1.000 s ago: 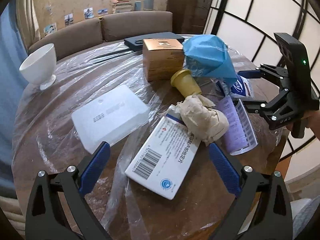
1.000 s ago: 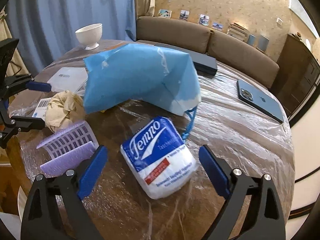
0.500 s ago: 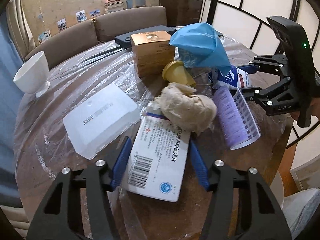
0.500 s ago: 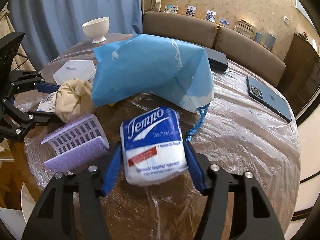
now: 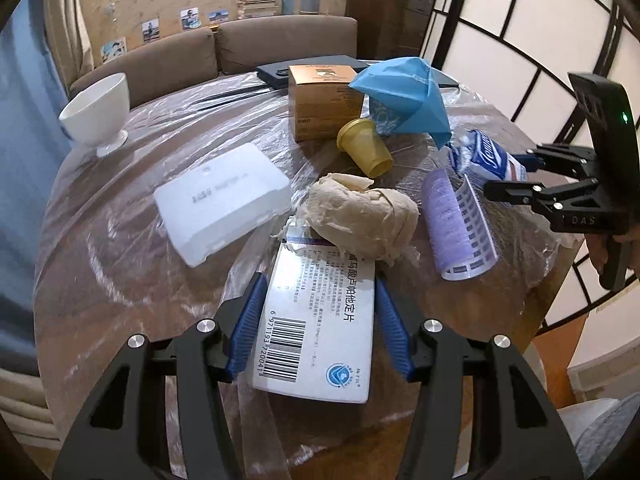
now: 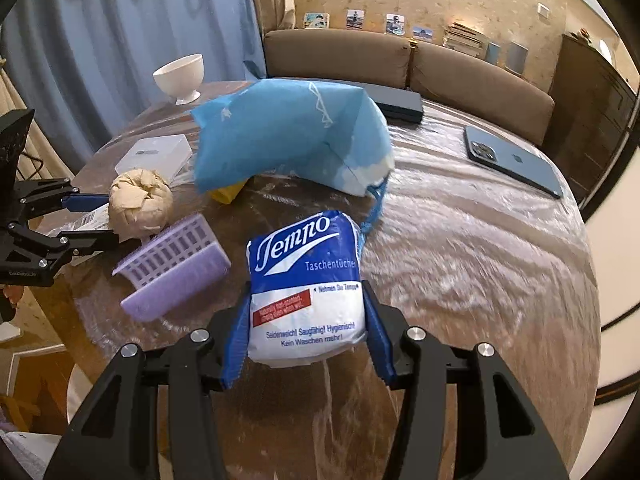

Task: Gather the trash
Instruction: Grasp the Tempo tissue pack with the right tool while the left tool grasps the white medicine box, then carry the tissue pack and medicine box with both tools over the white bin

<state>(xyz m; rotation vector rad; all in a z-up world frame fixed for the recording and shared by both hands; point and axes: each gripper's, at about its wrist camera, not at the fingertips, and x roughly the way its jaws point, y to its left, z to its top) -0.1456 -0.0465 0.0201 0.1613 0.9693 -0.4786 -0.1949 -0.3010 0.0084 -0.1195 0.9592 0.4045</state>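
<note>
My left gripper (image 5: pixel 316 284) has its blue pads against both long sides of a white medicine box (image 5: pixel 320 320) with a barcode, and its jaws are closing. A crumpled paper ball (image 5: pixel 360 216) rests on the box's far end. My right gripper (image 6: pixel 306 298) squeezes a blue-and-white tissue pack (image 6: pixel 308 284), jaws closing, and holds it slightly off the film-covered table (image 6: pixel 460 240). A lilac ribbed roller (image 6: pixel 172 264) lies between the two grippers. Behind it are a blue bag (image 6: pixel 292 140) and a tipped yellow cup (image 5: pixel 364 146).
A white bowl (image 5: pixel 98 114) and a white plastic case (image 5: pixel 224 200) sit on the left. A brown carton (image 5: pixel 324 100) and a dark flat case (image 6: pixel 400 104) stand at the back, with a blue phone (image 6: pixel 516 160) far right. A sofa runs behind the table.
Both grippers went from wide open to closed: the left on the medicine box, the right on the tissue pack. The right one has moved with the pack and rolled a little.
</note>
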